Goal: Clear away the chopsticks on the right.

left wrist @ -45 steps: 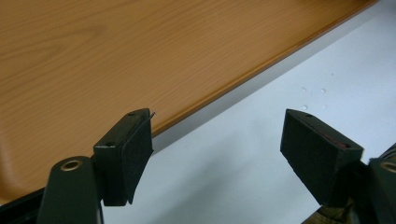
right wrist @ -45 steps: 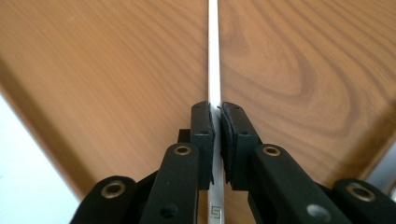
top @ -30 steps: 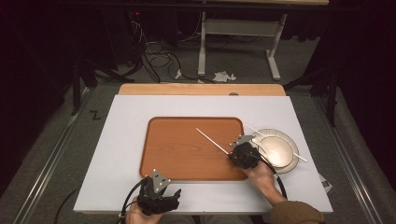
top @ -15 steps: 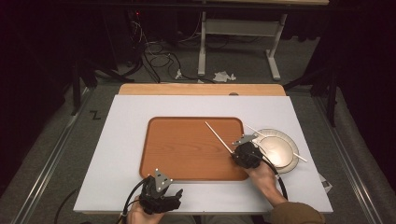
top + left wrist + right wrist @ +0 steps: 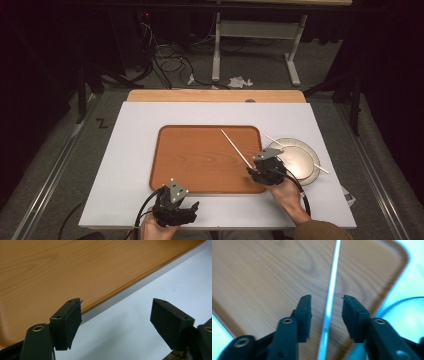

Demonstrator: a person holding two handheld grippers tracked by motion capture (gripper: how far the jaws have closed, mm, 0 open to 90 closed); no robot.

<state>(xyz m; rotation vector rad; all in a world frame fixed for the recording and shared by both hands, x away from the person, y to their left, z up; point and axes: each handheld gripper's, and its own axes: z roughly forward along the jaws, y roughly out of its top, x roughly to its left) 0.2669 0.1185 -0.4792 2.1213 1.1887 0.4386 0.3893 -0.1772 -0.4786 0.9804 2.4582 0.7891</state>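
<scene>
A thin white chopstick [image 5: 235,147] lies slantwise on the brown wooden tray [image 5: 200,160] in the middle of the white table. My right gripper [image 5: 256,171] sits at the tray's near right corner. Its jaws have just been opening, and in the right gripper view the chopstick [image 5: 334,270] runs between the pads of that gripper [image 5: 326,298] with a gap on each side. A second chopstick [image 5: 320,169] rests across the pale plate [image 5: 300,160]. My left gripper [image 5: 180,200] stays by the table's front edge, open [image 5: 117,302] and empty, facing the tray's rim [image 5: 105,293].
The plate stands just right of the tray, close to my right hand. A wooden board [image 5: 215,96] borders the table's far edge. Desk legs and cables [image 5: 165,55] lie on the dark floor beyond. Bare white table [image 5: 125,150] stretches left of the tray.
The chopstick's far end swung a little to the right and up the tray. The right gripper's jaws have parted and let go of it. The left gripper has stayed put.
</scene>
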